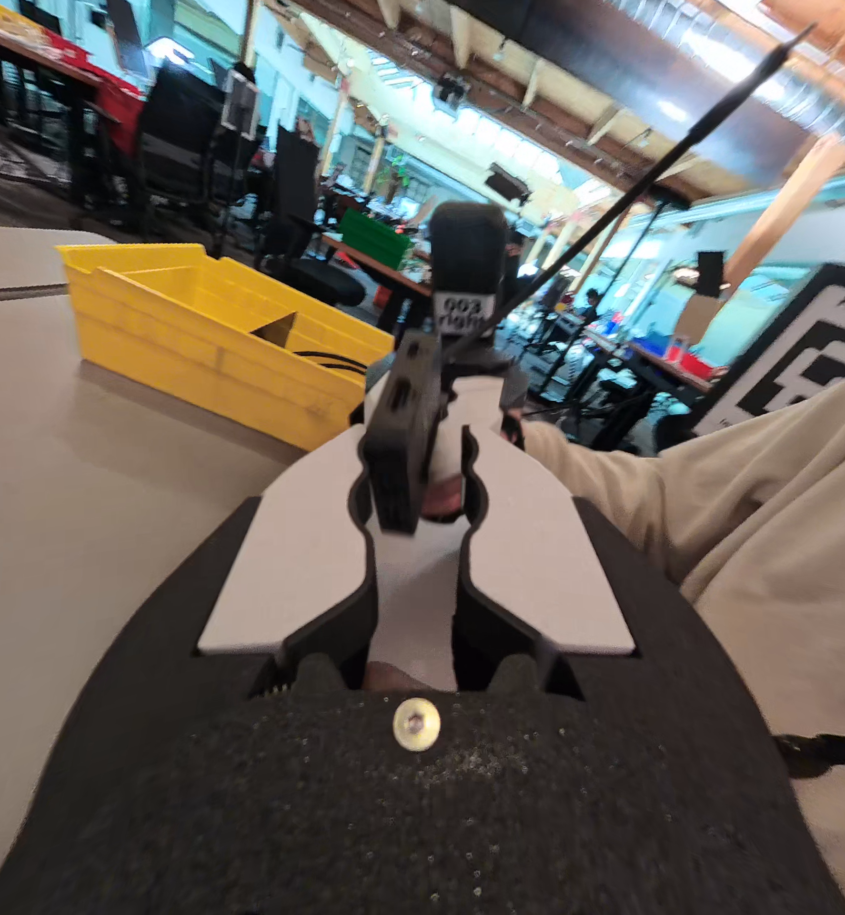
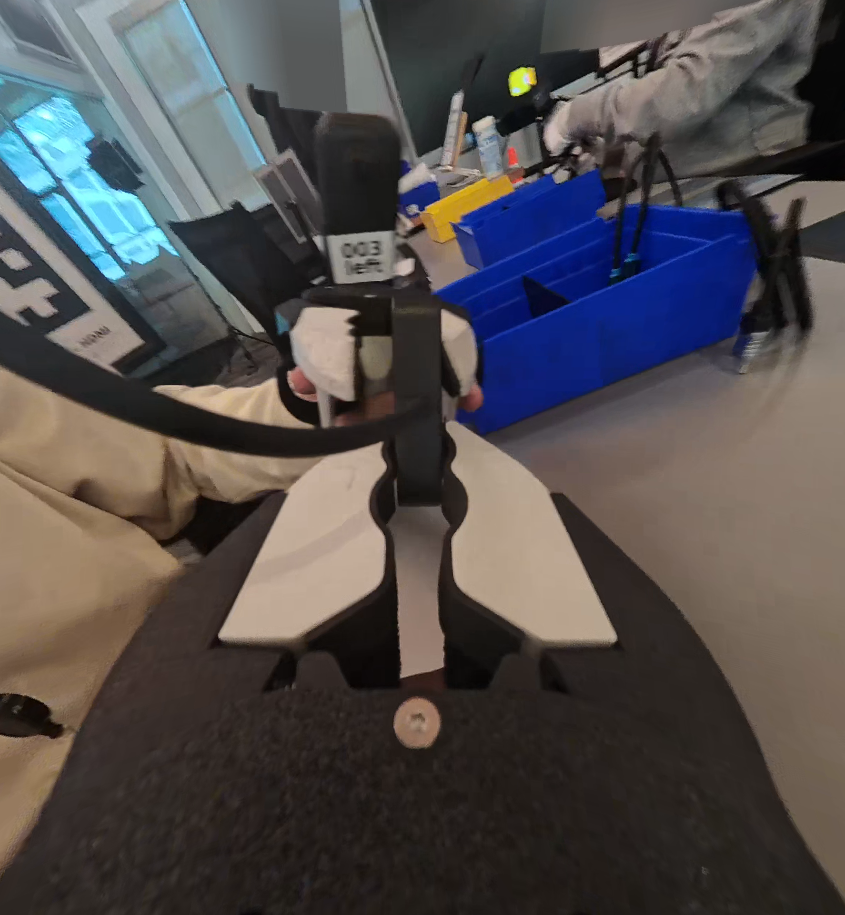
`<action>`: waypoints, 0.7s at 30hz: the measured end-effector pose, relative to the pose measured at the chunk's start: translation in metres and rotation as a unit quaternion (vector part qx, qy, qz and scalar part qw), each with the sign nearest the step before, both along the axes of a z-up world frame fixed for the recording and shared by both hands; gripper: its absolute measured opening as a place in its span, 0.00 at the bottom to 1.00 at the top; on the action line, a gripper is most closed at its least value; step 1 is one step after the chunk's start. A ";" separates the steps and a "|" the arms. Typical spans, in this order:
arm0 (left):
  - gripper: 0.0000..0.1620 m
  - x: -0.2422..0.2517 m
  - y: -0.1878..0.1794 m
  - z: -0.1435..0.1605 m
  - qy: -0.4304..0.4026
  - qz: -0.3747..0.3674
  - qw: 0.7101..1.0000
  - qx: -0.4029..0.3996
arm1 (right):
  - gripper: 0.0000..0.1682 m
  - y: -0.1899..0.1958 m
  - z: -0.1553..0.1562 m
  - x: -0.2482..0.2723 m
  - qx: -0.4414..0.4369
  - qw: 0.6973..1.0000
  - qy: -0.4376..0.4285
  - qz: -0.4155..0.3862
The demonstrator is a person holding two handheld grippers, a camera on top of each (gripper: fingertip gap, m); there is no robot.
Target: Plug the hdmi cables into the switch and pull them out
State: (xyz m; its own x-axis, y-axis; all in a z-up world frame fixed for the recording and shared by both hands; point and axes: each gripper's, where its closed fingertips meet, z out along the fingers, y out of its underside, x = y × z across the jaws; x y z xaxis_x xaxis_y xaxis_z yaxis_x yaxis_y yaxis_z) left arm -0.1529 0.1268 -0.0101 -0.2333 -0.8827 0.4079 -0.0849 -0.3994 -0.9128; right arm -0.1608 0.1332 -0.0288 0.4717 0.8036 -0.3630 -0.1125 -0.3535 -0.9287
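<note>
Pinching switch point(image 1: 400, 445) between left tongs point(image 1: 413, 475); right tongs point(image 2: 418, 475) clamp blurred plug point(image 2: 415, 396), cable point(image 2: 163, 411) trailing off-frame.

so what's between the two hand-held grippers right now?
Only the flat black HDMI switch box, pinched between the left hand-held gripper and right hand-held gripper; both wrist views.

White label point(image 1: 461, 311) on far gripper, label point(image 2: 359, 261) likewise, seemingly printed.
</note>
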 end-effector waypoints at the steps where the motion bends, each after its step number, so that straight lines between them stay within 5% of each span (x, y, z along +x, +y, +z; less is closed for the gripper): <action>1: 0.24 -0.005 0.002 -0.005 0.011 0.019 1.000 0.013 | 0.08 0.002 0.005 0.012 0.009 1.000 -0.012 -0.016; 5: 0.20 -0.032 -0.010 -0.030 0.035 0.047 0.998 -0.003 | 0.08 0.026 0.053 0.122 0.053 0.983 -0.076 -0.159; 8: 0.14 -0.044 -0.030 -0.053 0.047 0.053 0.997 -0.030 | 0.08 0.057 0.038 0.260 0.011 0.893 -0.321 -0.315; 11: 0.13 -0.043 -0.052 -0.068 0.073 0.037 0.996 -0.018 | 0.08 0.075 -0.028 0.359 -0.148 0.799 -0.494 -0.310; 16: 0.13 -0.027 -0.072 -0.078 0.101 0.014 0.994 0.025 | 0.08 0.092 -0.092 0.432 -0.256 0.648 -0.673 -0.248; 21: 0.13 -0.037 -0.065 -0.084 0.113 0.046 0.991 0.056 | 0.09 0.089 -0.126 0.431 -0.302 0.611 -0.702 -0.206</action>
State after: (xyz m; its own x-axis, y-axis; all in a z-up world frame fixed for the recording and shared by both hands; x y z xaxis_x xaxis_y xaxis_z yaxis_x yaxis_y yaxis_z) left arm -0.1895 0.0618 -0.0937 -0.0638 -0.9388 0.3385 -0.2605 -0.3118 -0.9138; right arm 0.2699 0.2224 -0.1552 0.7764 0.4313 0.4595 0.4504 -0.8898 0.0741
